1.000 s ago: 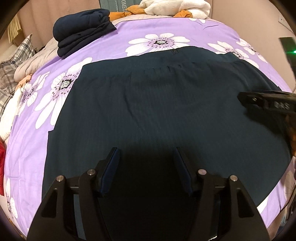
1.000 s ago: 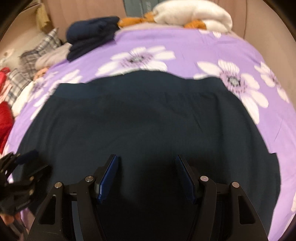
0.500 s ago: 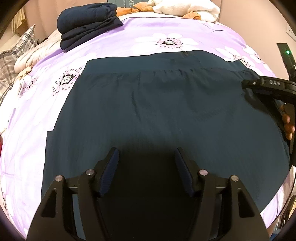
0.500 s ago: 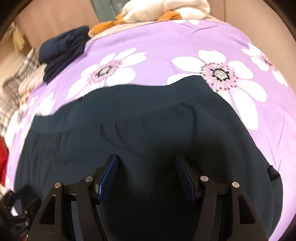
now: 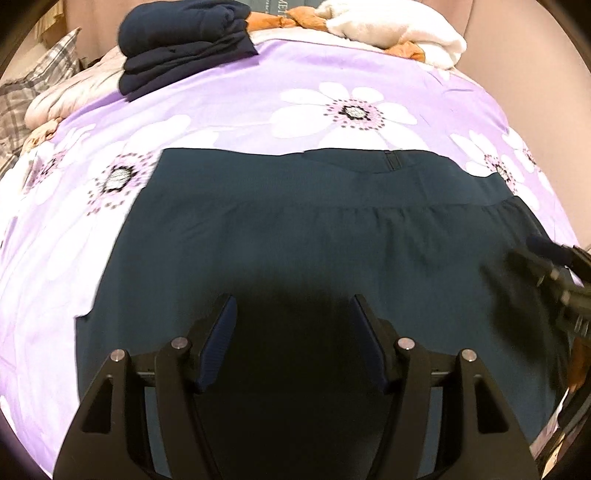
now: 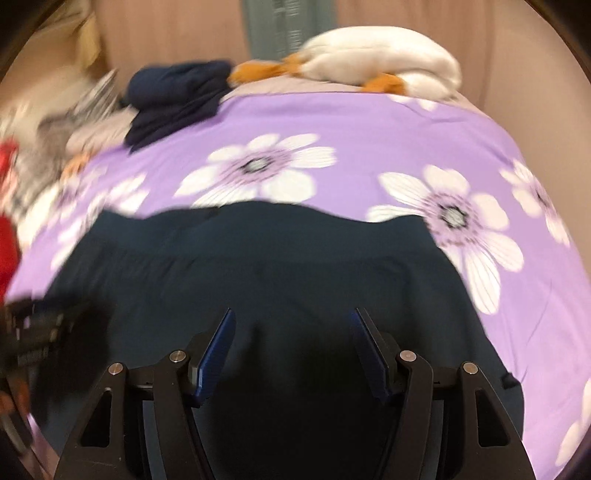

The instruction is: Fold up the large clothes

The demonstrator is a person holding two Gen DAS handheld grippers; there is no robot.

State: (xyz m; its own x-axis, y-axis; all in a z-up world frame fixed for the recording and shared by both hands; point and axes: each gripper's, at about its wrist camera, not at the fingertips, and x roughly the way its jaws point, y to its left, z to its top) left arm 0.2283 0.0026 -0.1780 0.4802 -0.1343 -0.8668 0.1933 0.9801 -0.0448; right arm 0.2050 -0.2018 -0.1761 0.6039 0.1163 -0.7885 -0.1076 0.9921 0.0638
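A large dark teal garment (image 5: 295,229) with a waistband at its far edge lies spread flat on the purple flowered bedspread (image 5: 314,74). It also shows in the right wrist view (image 6: 280,266). My left gripper (image 5: 291,306) is open and empty above the garment's near middle. My right gripper (image 6: 291,321) is open and empty above the garment too. The right gripper shows blurred at the right edge of the left wrist view (image 5: 546,266). The left gripper shows blurred at the left edge of the right wrist view (image 6: 44,325).
A folded stack of dark navy clothes (image 5: 181,40) sits at the far left of the bed. A white and orange plush toy (image 5: 391,29) lies at the head. Plaid and pink bedding (image 5: 40,92) is piled at the left; something red (image 6: 7,229) lies there too.
Both grippers have moved forward over the garment and tilted up, so its waistband and the head of the bed show closer. Both stay open. The garment has not moved.
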